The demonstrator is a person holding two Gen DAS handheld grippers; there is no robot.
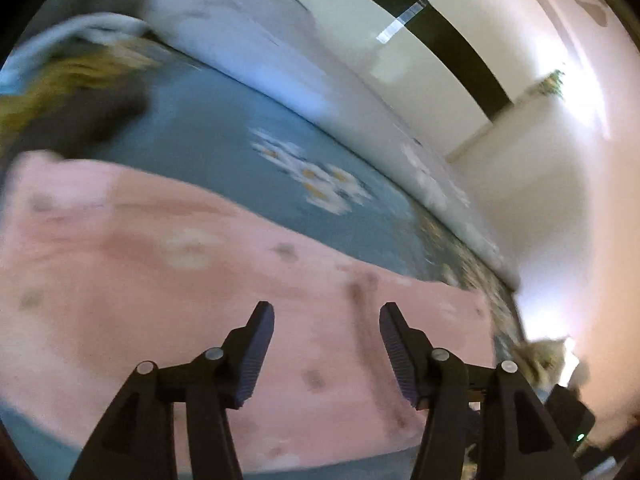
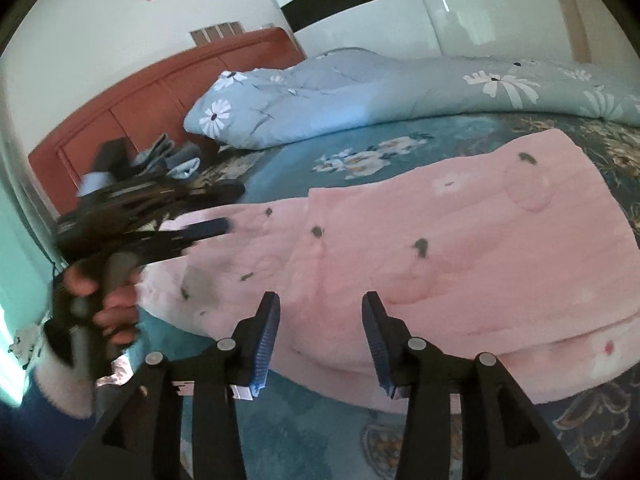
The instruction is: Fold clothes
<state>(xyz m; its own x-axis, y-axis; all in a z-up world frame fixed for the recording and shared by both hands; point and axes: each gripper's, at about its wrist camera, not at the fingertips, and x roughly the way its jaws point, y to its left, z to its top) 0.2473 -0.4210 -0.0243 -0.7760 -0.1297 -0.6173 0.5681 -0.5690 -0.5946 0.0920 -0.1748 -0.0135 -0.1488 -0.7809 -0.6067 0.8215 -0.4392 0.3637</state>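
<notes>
A pink fleece garment point(image 2: 460, 248) with small dark spots and pale flowers lies partly folded on the blue floral bedsheet point(image 2: 288, 164). In the left wrist view the garment point(image 1: 200, 280) fills the lower half, blurred. My left gripper point(image 1: 326, 312) is open and empty just above it. It also shows in the right wrist view point(image 2: 224, 208), blurred, held in a hand over the garment's left end. My right gripper point(image 2: 320, 304) is open and empty above the garment's near edge.
A light blue flowered quilt point(image 2: 360, 96) is bunched along the far side of the bed. A red wooden headboard point(image 2: 160, 92) stands at the left, with a small pile of clothes point(image 2: 168, 156) before it. White wardrobe doors point(image 2: 480, 12) stand behind.
</notes>
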